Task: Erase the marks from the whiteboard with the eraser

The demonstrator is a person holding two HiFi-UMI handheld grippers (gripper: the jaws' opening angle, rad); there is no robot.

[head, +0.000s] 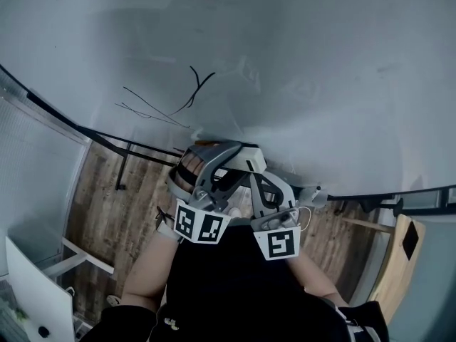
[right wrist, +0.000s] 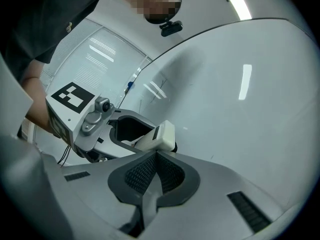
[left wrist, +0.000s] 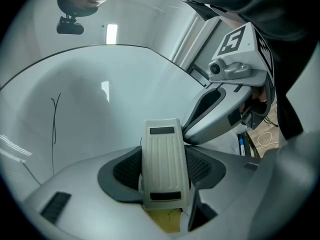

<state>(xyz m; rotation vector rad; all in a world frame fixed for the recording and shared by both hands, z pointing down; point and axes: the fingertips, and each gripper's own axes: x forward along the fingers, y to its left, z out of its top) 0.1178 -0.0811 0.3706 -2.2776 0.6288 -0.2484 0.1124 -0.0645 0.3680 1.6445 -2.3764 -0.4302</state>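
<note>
Head view: thin black scribbled marks (head: 187, 102) on the large glossy white whiteboard (head: 320, 70) lie at eleven o'clock from the left gripper (head: 206, 164), the right gripper (head: 269, 187) just beside it at four o'clock. Left gripper view: jaws clenched on a cream ribbed plastic eraser (left wrist: 162, 164), perhaps touching the board. Right gripper view: jaws pressed together, empty, eraser at twelve o'clock.

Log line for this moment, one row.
left gripper: shut on eraser | right gripper: shut, empty | whiteboard: black marks not yet erased
</note>
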